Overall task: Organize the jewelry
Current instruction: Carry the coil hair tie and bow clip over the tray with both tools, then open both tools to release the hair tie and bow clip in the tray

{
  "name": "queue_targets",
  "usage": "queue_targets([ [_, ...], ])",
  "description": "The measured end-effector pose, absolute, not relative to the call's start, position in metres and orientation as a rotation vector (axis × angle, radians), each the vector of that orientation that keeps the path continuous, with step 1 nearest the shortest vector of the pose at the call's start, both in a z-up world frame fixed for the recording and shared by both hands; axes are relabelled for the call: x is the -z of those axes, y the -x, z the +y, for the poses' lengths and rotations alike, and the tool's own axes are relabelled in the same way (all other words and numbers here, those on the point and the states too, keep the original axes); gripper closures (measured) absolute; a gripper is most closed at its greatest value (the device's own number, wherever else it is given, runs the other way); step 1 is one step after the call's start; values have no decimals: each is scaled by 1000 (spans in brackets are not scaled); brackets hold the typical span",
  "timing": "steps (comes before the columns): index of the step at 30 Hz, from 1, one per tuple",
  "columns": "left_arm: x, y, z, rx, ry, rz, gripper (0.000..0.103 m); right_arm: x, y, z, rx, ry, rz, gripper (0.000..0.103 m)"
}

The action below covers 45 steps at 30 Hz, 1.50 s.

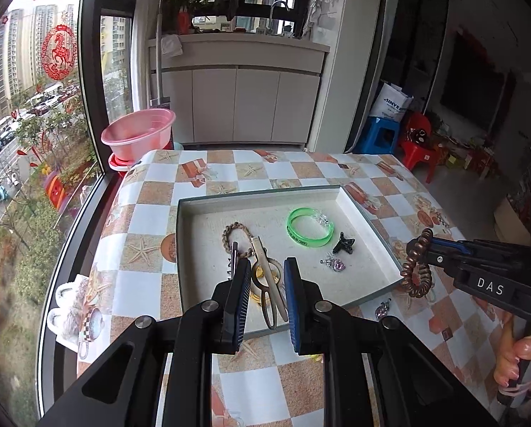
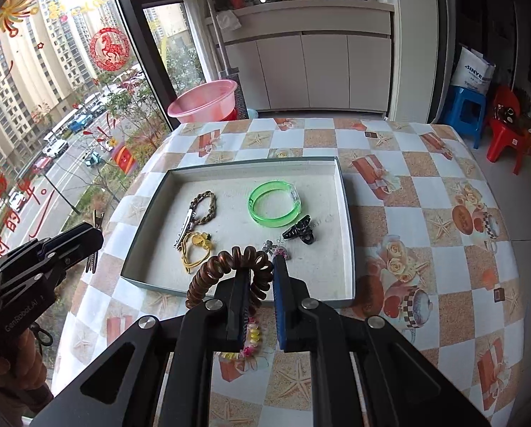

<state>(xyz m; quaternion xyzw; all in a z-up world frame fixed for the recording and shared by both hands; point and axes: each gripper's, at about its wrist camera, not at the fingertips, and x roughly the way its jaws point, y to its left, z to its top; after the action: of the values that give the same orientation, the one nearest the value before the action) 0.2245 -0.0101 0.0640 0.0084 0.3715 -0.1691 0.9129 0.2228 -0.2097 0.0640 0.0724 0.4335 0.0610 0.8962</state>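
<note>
A table [image 2: 407,185] under a checked starfish cloth stands by a tall window, white cabinets [image 2: 322,71] behind it and a pink basin [image 2: 203,101] at its far corner. On it lies a shallow open box [image 2: 347,220], its long side across the view, holding a green bangle [image 2: 274,204] and a black claw clip [image 2: 299,233]. The right gripper [image 2: 261,299], nearly closed, pinches a brown spiral hair tie [image 2: 226,267] hanging as a loop over the box's near edge; the left gripper [image 1: 265,302], slightly parted, clasps a long hair clip [image 1: 269,284] pointing away along its fingers.
</note>
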Motion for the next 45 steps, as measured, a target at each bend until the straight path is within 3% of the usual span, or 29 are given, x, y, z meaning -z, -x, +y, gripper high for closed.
queue_targets([
  [10,-42,-268,-14,297,-8,822,71,-67,-271,-215,-94,-125,905,90],
  [18,-22,-304,-26,260,-35,851,71,-38,-299,-215,-82,-121,968,90],
  [29,23,-316,-39,239,-89,906,71,19,-311,-219,-61,-148,1086,90],
  [45,46,-318,-46,204,-131,923,70,42,-319,-213,-29,-127,1106,89],
])
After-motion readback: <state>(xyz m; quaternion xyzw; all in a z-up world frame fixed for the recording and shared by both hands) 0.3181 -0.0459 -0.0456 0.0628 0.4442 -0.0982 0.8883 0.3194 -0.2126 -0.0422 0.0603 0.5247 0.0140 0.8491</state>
